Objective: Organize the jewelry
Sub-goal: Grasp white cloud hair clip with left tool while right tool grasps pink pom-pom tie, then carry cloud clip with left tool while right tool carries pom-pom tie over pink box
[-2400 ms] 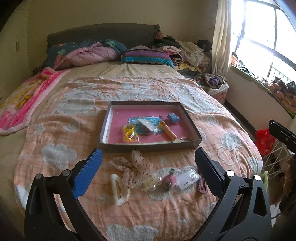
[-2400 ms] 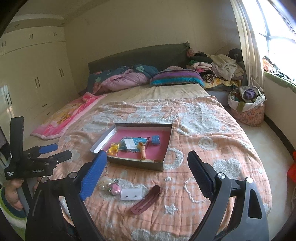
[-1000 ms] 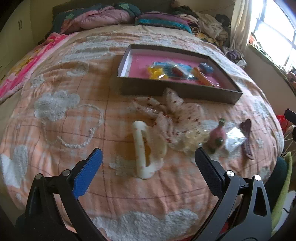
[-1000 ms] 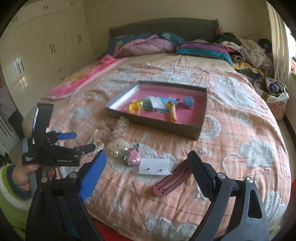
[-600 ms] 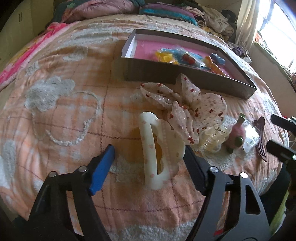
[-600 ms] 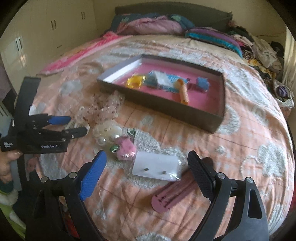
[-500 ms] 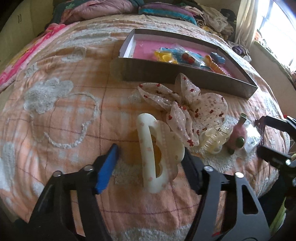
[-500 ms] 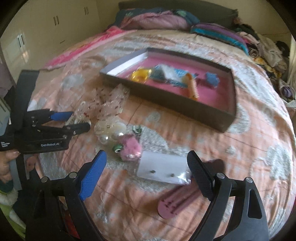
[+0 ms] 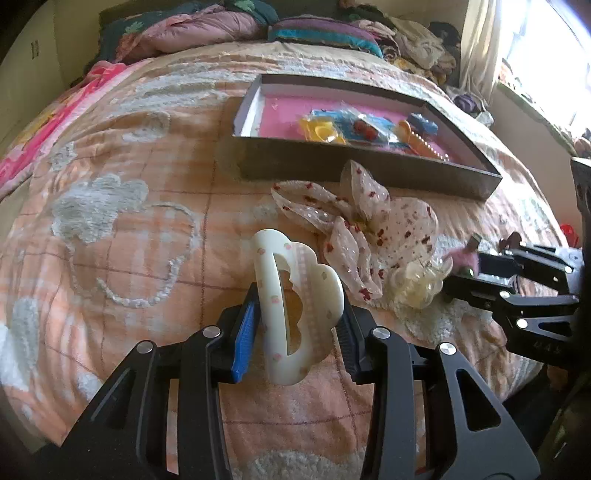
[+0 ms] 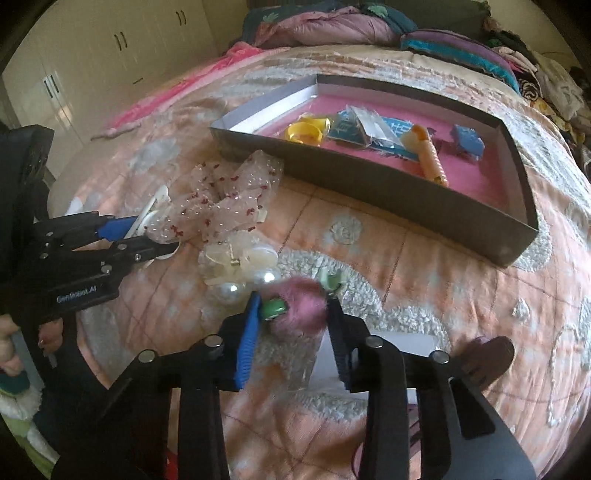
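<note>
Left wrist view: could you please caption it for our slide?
Left gripper shut on the cream claw clip on the bedspread.

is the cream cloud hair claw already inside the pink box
No, the cream hair claw sits on the bedspread between the left gripper fingers, short of the box.

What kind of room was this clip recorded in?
A bedroom, in a home by the look of it. The work surface is a bed with an orange quilt, pillows piled at its head, and cream wardrobe doors along the wall. Clothes are heaped near the curtained window.
</note>
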Demonstrator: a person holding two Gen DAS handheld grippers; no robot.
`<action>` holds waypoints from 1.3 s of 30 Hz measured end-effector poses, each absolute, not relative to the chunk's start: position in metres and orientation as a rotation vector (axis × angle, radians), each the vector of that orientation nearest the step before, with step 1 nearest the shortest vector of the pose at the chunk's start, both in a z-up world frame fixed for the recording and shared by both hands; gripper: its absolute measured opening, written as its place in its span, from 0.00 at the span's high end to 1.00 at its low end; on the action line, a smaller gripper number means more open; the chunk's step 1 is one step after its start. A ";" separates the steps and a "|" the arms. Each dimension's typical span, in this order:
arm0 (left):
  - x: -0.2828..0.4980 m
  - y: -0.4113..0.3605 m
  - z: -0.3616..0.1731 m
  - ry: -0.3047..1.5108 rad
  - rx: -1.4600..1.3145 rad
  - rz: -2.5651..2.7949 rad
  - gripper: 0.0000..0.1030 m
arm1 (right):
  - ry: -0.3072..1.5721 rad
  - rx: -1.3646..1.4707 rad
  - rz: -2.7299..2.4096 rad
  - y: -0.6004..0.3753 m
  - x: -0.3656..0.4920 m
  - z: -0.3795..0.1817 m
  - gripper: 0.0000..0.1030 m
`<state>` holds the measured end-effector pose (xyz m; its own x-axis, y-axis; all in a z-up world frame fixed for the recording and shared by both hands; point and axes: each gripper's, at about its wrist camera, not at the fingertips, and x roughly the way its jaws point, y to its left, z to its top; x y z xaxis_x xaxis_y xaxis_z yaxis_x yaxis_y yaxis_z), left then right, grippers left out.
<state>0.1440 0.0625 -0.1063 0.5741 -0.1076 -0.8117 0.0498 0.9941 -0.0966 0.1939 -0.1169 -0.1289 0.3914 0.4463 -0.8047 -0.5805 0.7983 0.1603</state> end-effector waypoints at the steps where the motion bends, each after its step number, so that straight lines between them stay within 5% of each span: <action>1: 0.144 0.064 -0.105 0.952 -0.073 -0.090 0.71 | 0.963 -0.151 0.651 -0.119 0.192 -0.127 0.69; 39: 0.149 -0.011 -0.006 0.759 -0.036 -0.277 0.70 | 0.639 0.080 0.409 -0.263 0.138 -0.008 0.69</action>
<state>0.1490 -0.0114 -0.0059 0.6911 -0.2605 -0.6742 0.2344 0.9631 -0.1320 0.1379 -0.2627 -0.0076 0.7263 0.3944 -0.5630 -0.3459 0.9175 0.1965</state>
